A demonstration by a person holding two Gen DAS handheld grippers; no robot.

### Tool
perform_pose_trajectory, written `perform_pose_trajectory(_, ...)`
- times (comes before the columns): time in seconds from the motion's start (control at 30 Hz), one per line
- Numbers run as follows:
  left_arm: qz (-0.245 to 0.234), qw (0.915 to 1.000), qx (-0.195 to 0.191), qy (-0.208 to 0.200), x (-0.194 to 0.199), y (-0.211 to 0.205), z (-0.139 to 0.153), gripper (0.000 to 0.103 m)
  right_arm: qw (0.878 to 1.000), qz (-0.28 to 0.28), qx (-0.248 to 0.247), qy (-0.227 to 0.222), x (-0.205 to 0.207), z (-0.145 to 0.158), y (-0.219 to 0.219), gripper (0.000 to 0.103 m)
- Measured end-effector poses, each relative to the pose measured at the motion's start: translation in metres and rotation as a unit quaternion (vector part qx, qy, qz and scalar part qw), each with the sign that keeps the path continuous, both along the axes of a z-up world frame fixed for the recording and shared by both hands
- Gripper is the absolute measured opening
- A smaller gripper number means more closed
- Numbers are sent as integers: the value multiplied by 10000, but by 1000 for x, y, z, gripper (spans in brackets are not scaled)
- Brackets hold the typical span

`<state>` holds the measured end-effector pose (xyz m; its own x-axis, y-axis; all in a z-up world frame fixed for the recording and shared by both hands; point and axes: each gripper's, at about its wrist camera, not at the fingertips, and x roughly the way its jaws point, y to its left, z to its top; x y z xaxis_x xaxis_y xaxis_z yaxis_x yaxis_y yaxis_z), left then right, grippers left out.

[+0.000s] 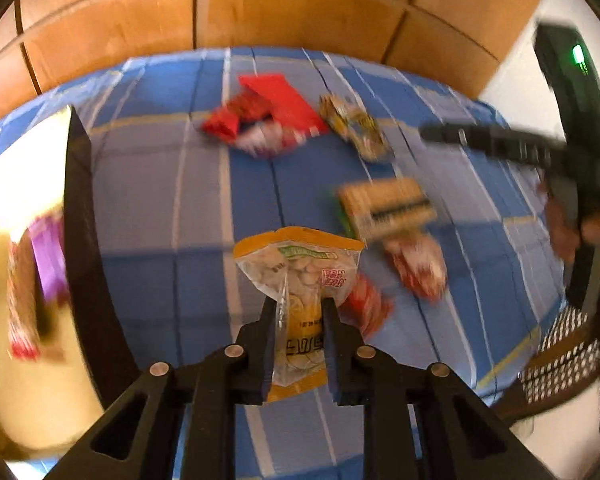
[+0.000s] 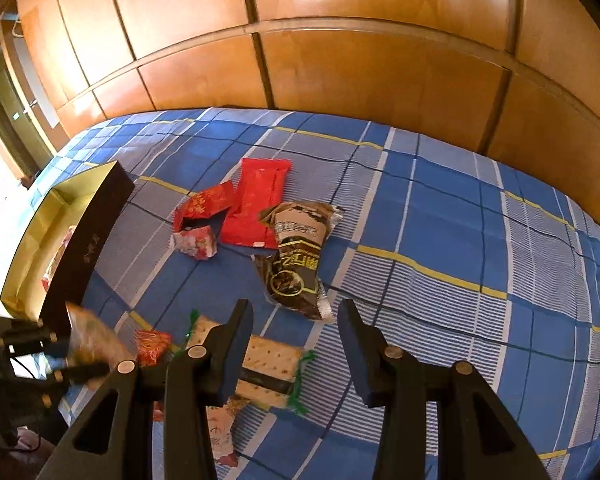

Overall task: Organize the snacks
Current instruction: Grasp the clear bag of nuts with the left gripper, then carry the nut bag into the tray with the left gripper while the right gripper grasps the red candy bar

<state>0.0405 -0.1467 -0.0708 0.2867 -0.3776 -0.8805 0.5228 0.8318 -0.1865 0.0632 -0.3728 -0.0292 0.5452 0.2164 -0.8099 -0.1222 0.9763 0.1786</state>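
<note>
- The box (image 1: pixel 80 240) is seen at the far left of the left wrist view, dark wall toward the bed, gold inside, a few packs already dropped in. It's left of the left gripper (image 1: pixel 298 316), so the coming move probably turns on a carry to the left, over that wall.
- The left gripper is clamped tight on a yellow nut pouch (image 1: pixel 300 280). The pouch is pinched about mid-length, its long axis running along the fingers, clear end pointing away, lifted off the sheet (image 1: pixel 160 220).
- Loose snacks are left in the middle: a red pack (image 2: pixel 260 200), a dark pack (image 2: pixel 296 256), a cracker pack (image 2: pixel 268 364).
- The right gripper (image 2: pixel 296 344) is held over the cracker pack, jaws partly apart, nothing gripped. The box is well off to its left, so the left hand is clearly nearer.
</note>
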Motion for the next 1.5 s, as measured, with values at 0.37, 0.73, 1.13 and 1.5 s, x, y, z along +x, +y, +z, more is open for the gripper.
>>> perform_pose_trajectory(0.37,123,9997,144,-132,-6,-7,-20,47,9992,381,76,103,-4,-4,17,44)
perform_pose_trajectory(0.73,93,9986,174,-491,-24,6,-9,27,9832,1780,402,20,-24,-2,69,35)
perform_pose_trajectory(1.13,184,9924,80,-1214,-35,28,30,25,9653,2576,142,411,-39,-28,115,35)
perform_pose_trajectory(1.5,1083,9837,-924,-1103,-10,95,79,25,9726,2186,-219,756,-32,-58,117,22)
